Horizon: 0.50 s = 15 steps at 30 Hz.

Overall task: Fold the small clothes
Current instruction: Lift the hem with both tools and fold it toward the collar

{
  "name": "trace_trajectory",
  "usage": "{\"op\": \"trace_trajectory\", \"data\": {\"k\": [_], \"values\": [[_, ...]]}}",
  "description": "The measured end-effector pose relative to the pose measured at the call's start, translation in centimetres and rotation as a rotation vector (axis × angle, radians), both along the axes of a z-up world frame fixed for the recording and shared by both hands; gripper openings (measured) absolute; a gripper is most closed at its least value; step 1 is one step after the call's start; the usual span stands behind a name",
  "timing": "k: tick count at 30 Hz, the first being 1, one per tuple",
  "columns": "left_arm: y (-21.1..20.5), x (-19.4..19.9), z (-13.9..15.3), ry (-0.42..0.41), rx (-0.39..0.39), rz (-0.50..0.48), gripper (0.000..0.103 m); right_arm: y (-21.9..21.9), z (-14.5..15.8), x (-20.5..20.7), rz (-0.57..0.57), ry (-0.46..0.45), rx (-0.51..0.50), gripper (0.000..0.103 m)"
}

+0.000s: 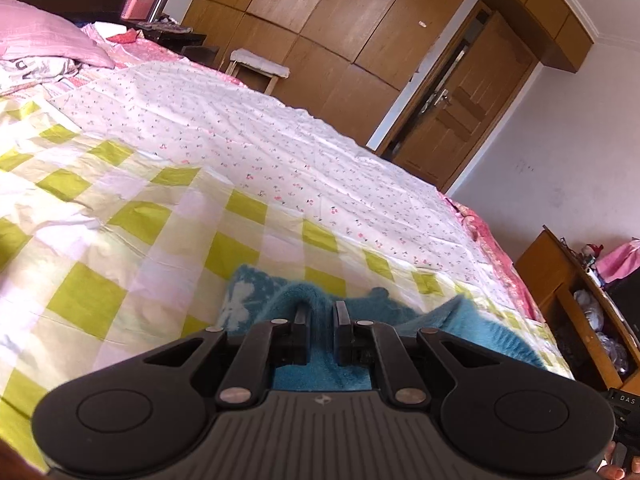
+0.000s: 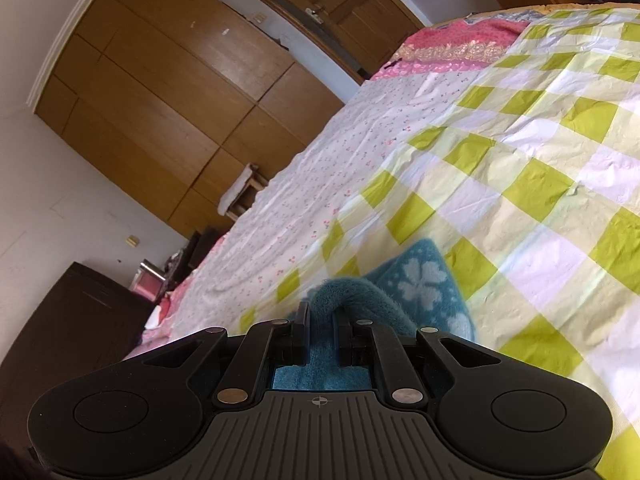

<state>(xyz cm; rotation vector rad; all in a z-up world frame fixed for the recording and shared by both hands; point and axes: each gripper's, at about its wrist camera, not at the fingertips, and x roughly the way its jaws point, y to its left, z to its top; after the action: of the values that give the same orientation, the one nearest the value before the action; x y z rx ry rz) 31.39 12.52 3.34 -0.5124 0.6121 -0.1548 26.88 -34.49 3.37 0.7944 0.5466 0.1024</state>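
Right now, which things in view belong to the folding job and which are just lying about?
In the job: blue towel, left gripper, right gripper, both shut on it.
Lying about: pink pillow, stool, pink basket, checked bedspread.

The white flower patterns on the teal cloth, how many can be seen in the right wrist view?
2. One full white flower lies mid-cloth on the teal cloth; a second partial flower shows near its lower edge. The right gripper hides more cloth, so others may exist.
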Motion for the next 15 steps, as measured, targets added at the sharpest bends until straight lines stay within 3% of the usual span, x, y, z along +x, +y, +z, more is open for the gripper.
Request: {"op": "trace_trajectory", "data": {"k": [6, 12, 15], "values": [[-0.4, 2.4, -3.5, 0.053, 0.056, 0.028, 0.016, 0.4, -3.6, 3.7, -0.041, 0.092, -0.037, 0.011], [0.0, 2.6, -3.3, 0.064, 0.023, 0.047, 0.018, 0.0, -4.5, 4.8, -0.068, 0.135, 0.013, 0.015], [0.1, 2.5, -2.8, 0.066, 0.0, 0.058, 0.02, 0.5, -3.5, 4.5, -0.054, 0.111, -0.007, 0.023]]}}
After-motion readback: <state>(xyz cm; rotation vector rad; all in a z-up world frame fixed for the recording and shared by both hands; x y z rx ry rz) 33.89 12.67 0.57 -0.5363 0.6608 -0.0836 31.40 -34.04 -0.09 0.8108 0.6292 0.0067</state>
